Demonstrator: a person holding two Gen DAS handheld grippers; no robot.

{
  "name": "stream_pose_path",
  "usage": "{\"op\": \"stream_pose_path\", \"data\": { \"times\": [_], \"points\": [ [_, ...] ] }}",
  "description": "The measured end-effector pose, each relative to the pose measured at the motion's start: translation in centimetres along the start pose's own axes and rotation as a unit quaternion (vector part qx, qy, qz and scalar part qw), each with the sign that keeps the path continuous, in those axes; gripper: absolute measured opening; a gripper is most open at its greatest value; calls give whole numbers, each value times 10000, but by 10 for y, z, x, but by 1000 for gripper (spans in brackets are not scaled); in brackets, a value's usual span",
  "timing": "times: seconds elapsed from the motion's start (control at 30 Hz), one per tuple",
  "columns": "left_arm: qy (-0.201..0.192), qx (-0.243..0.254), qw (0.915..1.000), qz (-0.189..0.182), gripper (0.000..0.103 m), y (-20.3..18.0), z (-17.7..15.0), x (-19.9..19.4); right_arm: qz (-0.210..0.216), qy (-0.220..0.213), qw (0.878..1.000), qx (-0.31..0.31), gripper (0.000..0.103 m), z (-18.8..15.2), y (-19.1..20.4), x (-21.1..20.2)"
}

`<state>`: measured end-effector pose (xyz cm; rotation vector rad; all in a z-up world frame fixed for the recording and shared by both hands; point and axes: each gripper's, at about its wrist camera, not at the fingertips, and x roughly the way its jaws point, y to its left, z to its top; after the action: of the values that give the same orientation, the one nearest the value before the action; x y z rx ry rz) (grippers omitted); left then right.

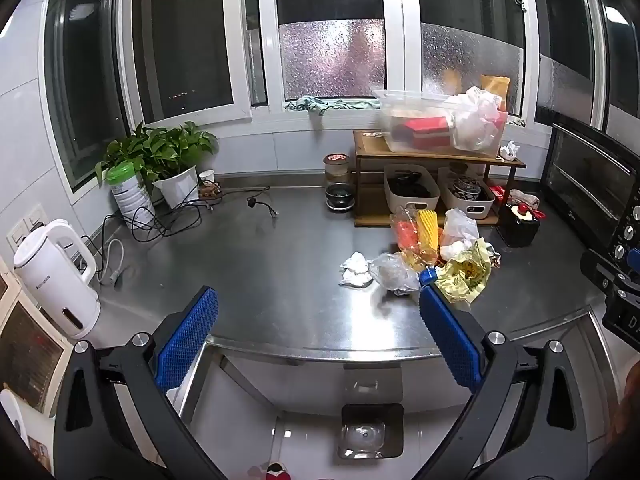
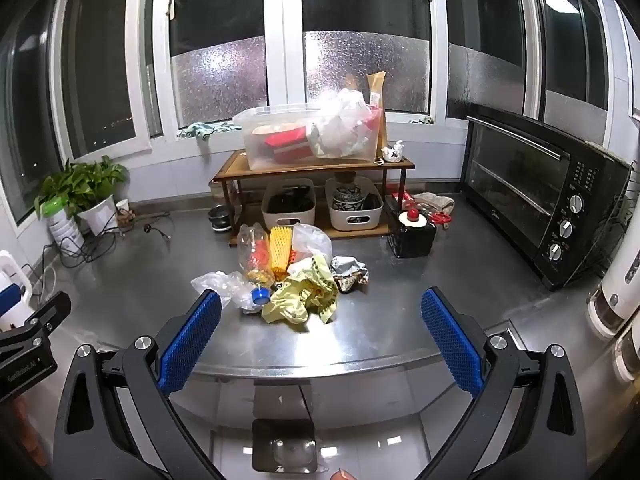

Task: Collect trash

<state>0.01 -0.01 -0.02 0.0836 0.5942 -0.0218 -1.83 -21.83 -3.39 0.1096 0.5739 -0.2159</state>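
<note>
A heap of trash lies on the steel counter [image 1: 260, 264]: a crumpled yellow bag [image 1: 466, 274] [image 2: 302, 296], a clear plastic bottle [image 2: 254, 256] with a blue cap [image 1: 427, 276] [image 2: 261, 295], yellow foam netting [image 1: 428, 228] [image 2: 280, 250], clear plastic bags [image 1: 394, 272] [image 2: 224, 284], white tissue [image 1: 354, 268] and a grey wrapper [image 2: 348, 274]. My left gripper [image 1: 318, 300] is open, short of the heap and to its left. My right gripper [image 2: 320, 306] is open, just before the yellow bag. Neither holds anything. A bin [image 1: 370, 432] [image 2: 284, 446] with a clear liner stands on the floor below the counter edge.
A wooden rack [image 2: 312, 168] with a clear tub [image 2: 308, 136] and two white baskets stands behind the heap. A black oven [image 2: 548, 192] is at the right, a black box [image 2: 412, 232] beside it. A kettle [image 1: 56, 276], cables [image 1: 160, 220], a plant [image 1: 160, 152] and a can sit left.
</note>
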Motion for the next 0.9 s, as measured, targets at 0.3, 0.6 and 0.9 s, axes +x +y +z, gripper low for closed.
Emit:
{"op": "stream_pose_path", "data": {
  "times": [0.3,0.6,0.9],
  "points": [
    [12,16,10000,36,95,-9,-13,4,15,50,10000,-2,100,-3,2,1],
    [59,-75,10000,-4,95,4,-18,0,37,19,10000,-50,100,-7,8,-1],
    [88,-91,9999,32,95,8,-18,-2,86,39,9999,-75,100,-6,14,-3]
  ]
}}
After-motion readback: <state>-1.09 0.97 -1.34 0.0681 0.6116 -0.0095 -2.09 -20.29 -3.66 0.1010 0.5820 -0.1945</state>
